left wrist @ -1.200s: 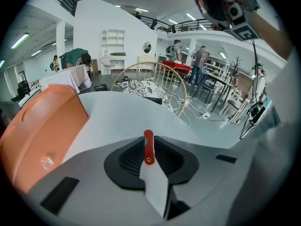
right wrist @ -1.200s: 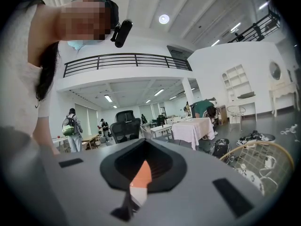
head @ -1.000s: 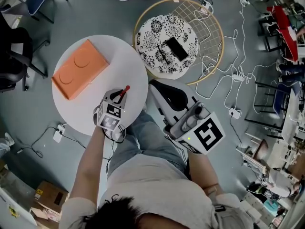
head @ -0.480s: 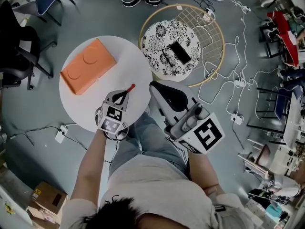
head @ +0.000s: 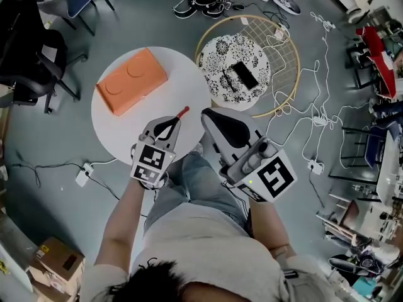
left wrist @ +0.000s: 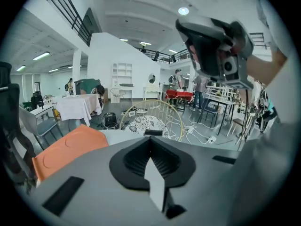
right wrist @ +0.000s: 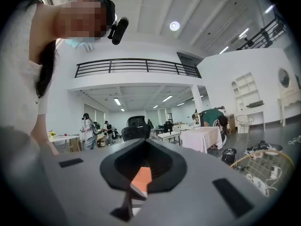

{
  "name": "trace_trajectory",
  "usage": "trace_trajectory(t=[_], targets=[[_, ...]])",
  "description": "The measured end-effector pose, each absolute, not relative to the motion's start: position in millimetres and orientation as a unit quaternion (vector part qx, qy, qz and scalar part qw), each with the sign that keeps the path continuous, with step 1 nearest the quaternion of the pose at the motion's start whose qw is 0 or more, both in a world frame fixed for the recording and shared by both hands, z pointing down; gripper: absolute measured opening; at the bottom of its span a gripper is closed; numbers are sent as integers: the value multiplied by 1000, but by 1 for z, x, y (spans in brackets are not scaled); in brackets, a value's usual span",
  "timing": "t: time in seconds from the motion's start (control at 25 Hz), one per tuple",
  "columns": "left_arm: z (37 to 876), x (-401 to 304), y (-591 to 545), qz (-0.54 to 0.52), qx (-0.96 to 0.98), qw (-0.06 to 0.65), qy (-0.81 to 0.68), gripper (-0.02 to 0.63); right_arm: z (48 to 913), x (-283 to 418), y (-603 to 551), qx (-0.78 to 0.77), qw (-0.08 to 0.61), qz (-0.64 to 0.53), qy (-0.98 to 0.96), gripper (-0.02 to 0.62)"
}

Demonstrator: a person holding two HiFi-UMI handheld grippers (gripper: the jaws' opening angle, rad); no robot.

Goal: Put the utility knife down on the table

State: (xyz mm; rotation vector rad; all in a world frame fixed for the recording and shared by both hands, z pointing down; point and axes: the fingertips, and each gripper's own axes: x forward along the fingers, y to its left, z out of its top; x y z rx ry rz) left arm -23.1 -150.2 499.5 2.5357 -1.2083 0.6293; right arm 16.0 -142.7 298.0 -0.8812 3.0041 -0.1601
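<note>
Left gripper hovers over the round white table, fingers clenched on the utility knife, whose red tip pokes out toward the table's edge. An orange box lies across the table. Right gripper hangs off the table, fingers pressed together, empty.

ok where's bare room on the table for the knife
The table is bare between the orange box and the left gripper, and on the right rim beyond the utility knife. The upper left is crowded by the box.
</note>
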Motion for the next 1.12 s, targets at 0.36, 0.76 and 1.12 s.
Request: trace_trajectory(t=[0.36,0.76,1.12], targets=[[418,-28,-119,127,889,89,-432,9,286,0,-105,-271,10,-34,962,9],[337,-39,-81,42,896,40,-440,9,272,-13,-70,-266,18,-16,964,9],[288,-55,-45,-12,895,17,-445,9,264,-30,-41,-258,24,0,966,9]])
